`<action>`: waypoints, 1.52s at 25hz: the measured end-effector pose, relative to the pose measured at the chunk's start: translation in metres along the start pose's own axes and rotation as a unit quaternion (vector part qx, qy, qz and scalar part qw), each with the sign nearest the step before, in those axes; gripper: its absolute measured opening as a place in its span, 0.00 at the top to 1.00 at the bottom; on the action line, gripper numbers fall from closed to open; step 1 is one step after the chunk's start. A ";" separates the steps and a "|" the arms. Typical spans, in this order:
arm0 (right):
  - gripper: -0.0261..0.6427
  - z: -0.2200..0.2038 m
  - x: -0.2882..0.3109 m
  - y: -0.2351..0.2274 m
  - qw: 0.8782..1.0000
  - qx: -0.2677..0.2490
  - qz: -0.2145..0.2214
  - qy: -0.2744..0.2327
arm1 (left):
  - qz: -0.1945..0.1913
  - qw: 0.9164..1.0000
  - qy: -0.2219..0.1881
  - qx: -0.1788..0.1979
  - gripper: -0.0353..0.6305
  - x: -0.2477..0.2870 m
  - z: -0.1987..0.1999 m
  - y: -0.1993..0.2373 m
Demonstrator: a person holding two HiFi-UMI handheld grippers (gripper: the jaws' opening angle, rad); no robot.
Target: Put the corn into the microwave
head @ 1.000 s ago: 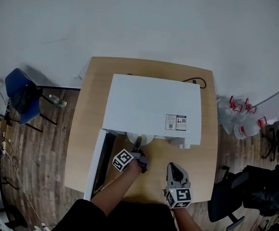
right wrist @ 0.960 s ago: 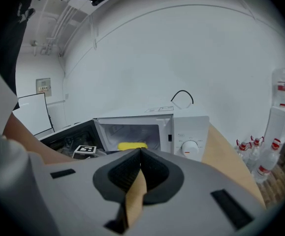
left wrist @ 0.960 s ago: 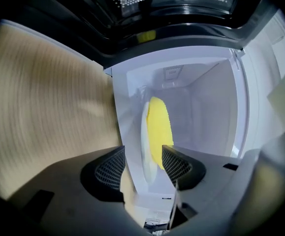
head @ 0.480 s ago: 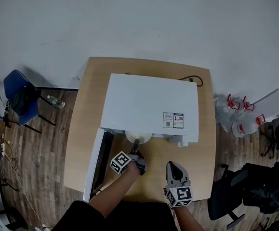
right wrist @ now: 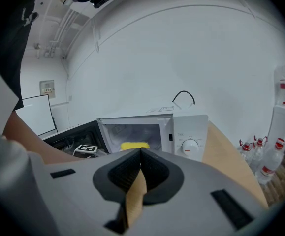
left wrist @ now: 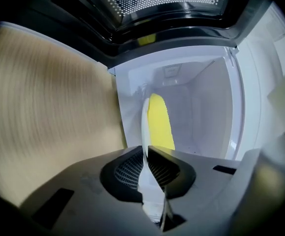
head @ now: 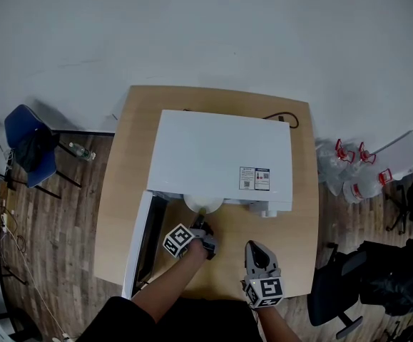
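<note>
The yellow corn (left wrist: 159,122) lies on a white plate (left wrist: 144,127) just inside the open white microwave (head: 220,159). In the head view the plate (head: 203,204) pokes out of the oven's front opening. My left gripper (head: 200,226) has just been closing and is shut on the plate's near rim, which shows edge-on between its pads. My right gripper (head: 258,251) hovers over the table in front of the microwave's right side, shut, holding nothing. The right gripper view shows the corn (right wrist: 134,145) inside the cavity, to the left of the control knob (right wrist: 190,145).
The microwave door (head: 140,241) hangs open toward the left front of the wooden table (head: 299,219). A black cable (head: 289,120) lies behind the oven. A blue chair (head: 31,144) stands at the left, bottles (head: 349,164) and a black chair (head: 377,283) at the right.
The left gripper's jaws have closed onto the plate's rim. Both hands have otherwise stayed where they were.
</note>
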State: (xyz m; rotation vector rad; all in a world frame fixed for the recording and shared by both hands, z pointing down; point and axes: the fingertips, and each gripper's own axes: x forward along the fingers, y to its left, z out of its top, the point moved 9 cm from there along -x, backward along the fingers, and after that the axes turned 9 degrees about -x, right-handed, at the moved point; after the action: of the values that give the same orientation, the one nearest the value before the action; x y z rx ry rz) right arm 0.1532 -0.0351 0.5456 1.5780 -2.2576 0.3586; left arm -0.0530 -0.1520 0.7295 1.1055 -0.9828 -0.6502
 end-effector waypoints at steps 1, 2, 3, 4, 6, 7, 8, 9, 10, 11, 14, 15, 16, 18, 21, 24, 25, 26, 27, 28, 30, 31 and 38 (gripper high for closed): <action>0.87 0.000 0.000 -0.001 1.000 0.000 -0.001 0.001 | 0.000 1.000 -0.001 -0.002 0.89 0.001 0.000 0.000; 0.87 -0.001 0.000 -0.002 1.000 0.000 -0.003 0.001 | 0.000 1.000 -0.002 -0.003 0.89 0.002 0.001 0.000; 0.87 -0.001 0.000 -0.003 1.000 0.000 -0.003 0.002 | 0.000 1.000 -0.002 -0.003 0.89 0.004 0.001 -0.001; 0.87 -0.001 0.001 -0.004 1.000 0.000 -0.004 0.002 | 0.000 1.000 -0.002 -0.004 0.89 0.006 0.002 -0.001; 0.87 -0.001 0.002 -0.005 1.000 0.001 -0.004 0.002 | 0.000 1.000 -0.003 -0.005 0.89 0.011 0.003 -0.002; 0.87 -0.001 0.003 -0.005 1.000 0.001 -0.003 0.002 | 0.000 1.000 -0.003 -0.004 0.89 0.014 0.004 -0.002; 0.87 -0.001 0.003 -0.005 1.000 0.002 -0.003 0.002 | 0.000 1.000 -0.003 -0.003 0.89 0.017 0.004 -0.003; 0.87 -0.002 0.003 -0.006 1.000 0.002 -0.003 0.003 | 0.000 1.000 -0.003 -0.003 0.89 0.019 0.005 -0.004; 0.87 -0.002 0.004 -0.006 1.000 0.002 -0.003 0.004 | 0.000 1.000 -0.004 -0.002 0.89 0.022 0.006 -0.005; 0.87 -0.002 0.004 -0.007 1.000 0.003 -0.002 0.005 | -0.001 1.000 -0.005 -0.001 0.89 0.024 0.008 -0.005; 0.87 -0.002 0.004 -0.008 1.000 0.006 -0.003 0.012 | -0.008 1.000 -0.011 0.001 0.89 0.031 0.012 -0.006; 0.87 -0.001 0.004 -0.008 1.000 0.006 -0.002 0.013 | -0.008 1.000 -0.012 0.001 0.89 0.033 0.013 -0.007; 0.87 0.000 0.005 -0.008 1.000 0.005 -0.002 0.013 | -0.007 1.000 -0.011 0.000 0.89 0.035 0.014 -0.007; 0.87 0.003 0.005 -0.009 1.000 0.003 0.000 0.011 | -0.008 1.000 -0.006 0.001 0.89 0.039 0.015 -0.007; 0.87 0.003 0.007 -0.009 1.000 0.002 0.004 0.010 | -0.016 1.000 0.001 0.016 0.89 0.039 0.016 -0.008; 0.87 0.000 0.008 -0.012 1.000 0.002 0.002 0.012 | -0.015 1.000 -0.002 0.025 0.86 0.035 0.016 -0.007; 0.87 -0.001 0.008 -0.012 1.000 0.003 0.001 0.012 | -0.014 0.999 0.000 0.031 0.85 0.033 0.016 -0.007; 0.87 -0.002 0.008 -0.012 1.000 0.004 0.000 0.012 | -0.013 0.999 0.004 0.043 0.83 0.030 0.016 -0.006; 0.87 -0.002 0.007 -0.012 1.000 0.005 0.000 0.012 | -0.010 0.998 0.008 0.060 0.81 0.026 0.016 -0.006; 0.87 -0.003 0.006 -0.011 1.000 0.005 0.000 0.012 | -0.006 0.997 0.011 0.079 0.81 0.022 0.017 -0.006; 0.87 -0.002 0.004 -0.009 1.000 0.003 0.000 0.012 | 0.005 0.992 0.017 0.125 0.80 0.014 0.018 -0.008; 0.87 -0.002 0.004 -0.008 1.000 0.002 0.000 0.012 | 0.011 0.988 0.021 0.151 0.80 0.012 0.017 -0.010; 0.87 -0.005 -0.001 -0.005 1.000 0.005 0.001 0.016 | 0.029 0.942 0.053 0.329 0.80 0.016 0.009 -0.034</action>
State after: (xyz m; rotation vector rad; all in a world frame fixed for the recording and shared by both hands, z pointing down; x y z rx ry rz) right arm 0.1591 -0.0338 0.5494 1.5652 -2.2363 0.3931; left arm -0.0529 -0.1813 0.7036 1.6688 -1.1686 -0.1988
